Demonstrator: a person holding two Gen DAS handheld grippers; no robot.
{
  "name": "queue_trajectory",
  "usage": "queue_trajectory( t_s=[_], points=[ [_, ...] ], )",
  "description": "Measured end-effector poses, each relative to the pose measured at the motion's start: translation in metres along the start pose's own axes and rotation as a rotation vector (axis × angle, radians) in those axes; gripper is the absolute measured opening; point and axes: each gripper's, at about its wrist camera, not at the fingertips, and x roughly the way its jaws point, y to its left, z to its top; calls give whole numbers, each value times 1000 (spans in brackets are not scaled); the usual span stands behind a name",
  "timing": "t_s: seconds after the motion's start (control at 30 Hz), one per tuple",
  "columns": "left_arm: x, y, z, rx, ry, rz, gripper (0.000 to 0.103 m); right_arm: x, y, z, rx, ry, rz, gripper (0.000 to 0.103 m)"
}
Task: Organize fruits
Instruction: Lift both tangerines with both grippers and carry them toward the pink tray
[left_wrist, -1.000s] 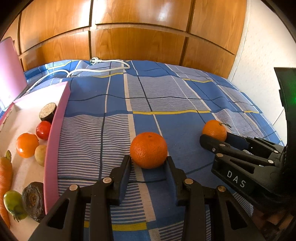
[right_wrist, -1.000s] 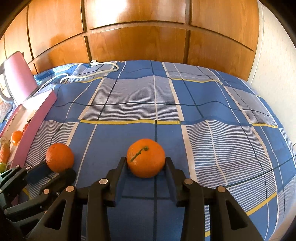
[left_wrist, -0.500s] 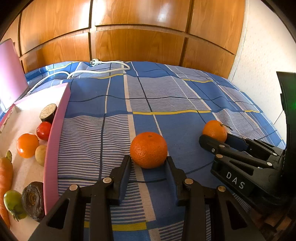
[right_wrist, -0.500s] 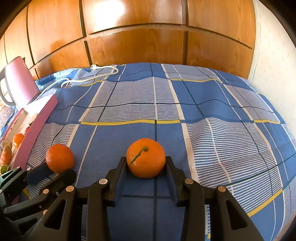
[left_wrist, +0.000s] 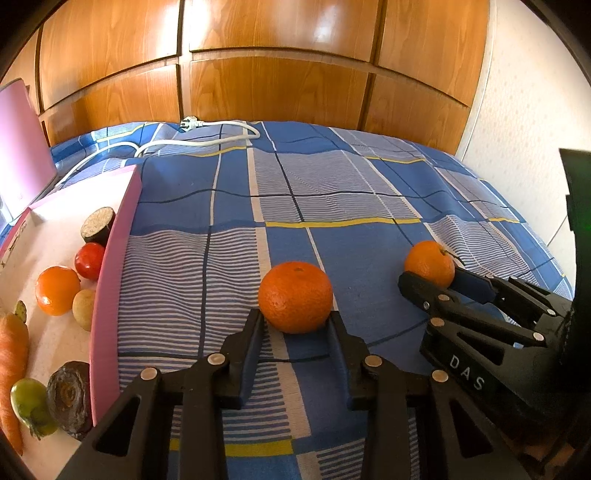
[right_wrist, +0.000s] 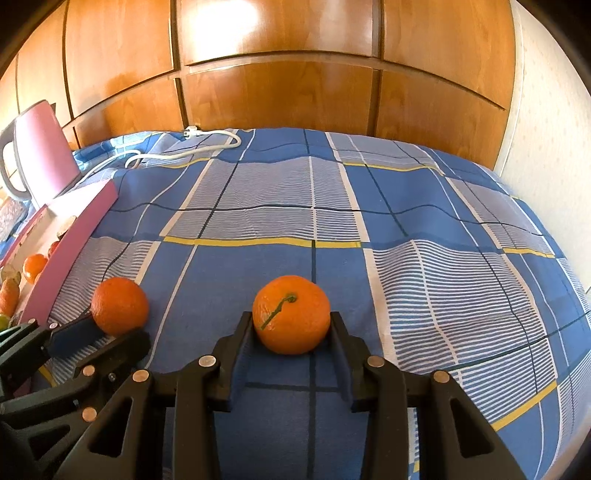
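Observation:
My left gripper (left_wrist: 295, 325) is shut on an orange (left_wrist: 294, 296) that sits on the blue checked bedspread. My right gripper (right_wrist: 291, 328) is shut on a second orange with a green stem (right_wrist: 291, 314). Each gripper and its orange also shows in the other view: the right gripper (left_wrist: 430, 280) with its orange (left_wrist: 429, 263) lies to the right of my left one, and the left orange (right_wrist: 119, 305) shows at the left of the right wrist view. Both oranges rest on or just above the cloth.
A pink box (left_wrist: 110, 280) at the left holds an orange (left_wrist: 57, 290), a tomato (left_wrist: 88, 260), a carrot (left_wrist: 13, 362) and other produce. A white cable with plug (left_wrist: 192, 138) lies at the far edge, below the wooden headboard (left_wrist: 295, 74). A pink kettle (right_wrist: 40, 151) stands at the far left.
Nothing has visibly moved; both grippers stay closed on their oranges in the same places.

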Motion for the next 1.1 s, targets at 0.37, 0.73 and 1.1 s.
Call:
queue_trajectory(
  t_s=[0.37, 0.73, 1.1],
  points=[
    [-11, 3, -1, -22, 35, -20, 32, -17, 7, -10, 2, 57, 77, 38],
    [-38, 10, 4, -61, -4, -70, 32, -26, 15, -15, -2, 94, 123, 38],
    [-61, 23, 8, -93, -38, -32, 32, -30, 37, -16, -59, 114, 168, 38]
  ],
)
